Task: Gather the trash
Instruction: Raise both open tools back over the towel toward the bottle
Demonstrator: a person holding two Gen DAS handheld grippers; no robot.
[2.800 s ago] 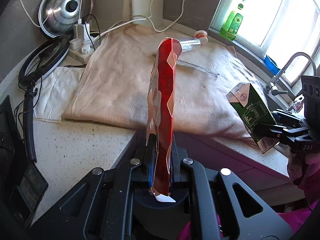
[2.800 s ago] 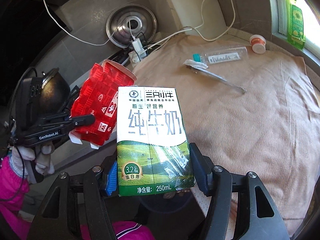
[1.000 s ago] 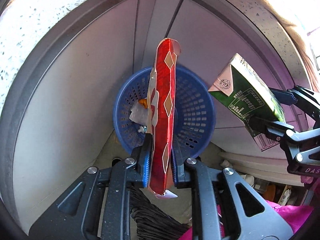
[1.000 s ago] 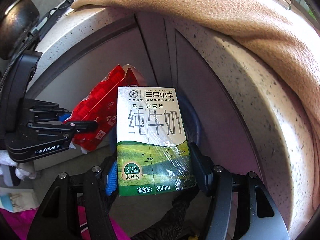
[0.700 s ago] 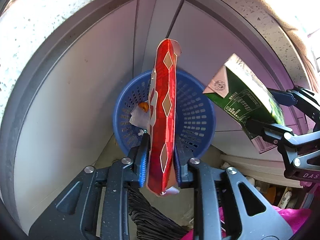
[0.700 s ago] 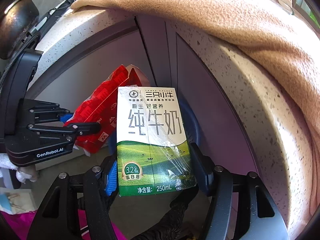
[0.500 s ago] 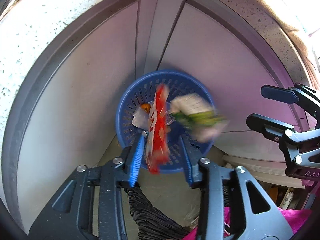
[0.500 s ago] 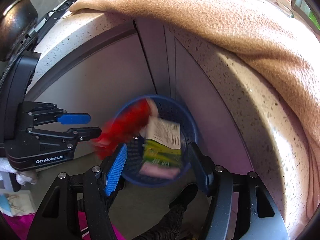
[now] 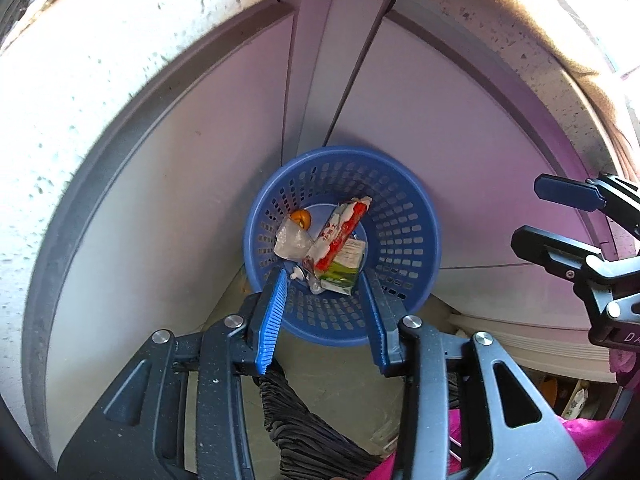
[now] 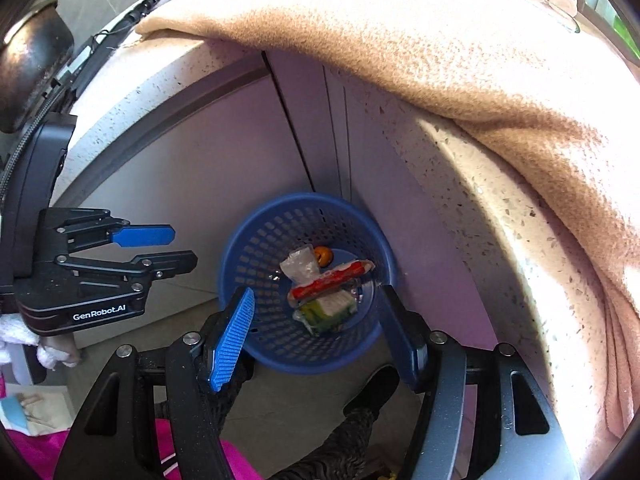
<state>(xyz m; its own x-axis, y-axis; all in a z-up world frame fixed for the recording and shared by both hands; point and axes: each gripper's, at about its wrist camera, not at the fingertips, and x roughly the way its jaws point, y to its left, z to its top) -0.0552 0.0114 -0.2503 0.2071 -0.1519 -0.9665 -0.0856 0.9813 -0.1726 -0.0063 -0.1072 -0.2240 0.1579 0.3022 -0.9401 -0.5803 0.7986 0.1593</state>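
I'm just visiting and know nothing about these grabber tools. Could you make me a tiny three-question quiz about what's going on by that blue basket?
1. True or false: the left gripper is holding the red wrapper.
2. Where is the milk carton? A) on the counter B) in the blue basket C) in the right gripper
3. Fill in: draped over the counter edge above the basket is a tan ____.

Key: 1. False; its jaws are open and the wrapper lies in the basket. 2. B, partly under the wrapper. 3. Towel.
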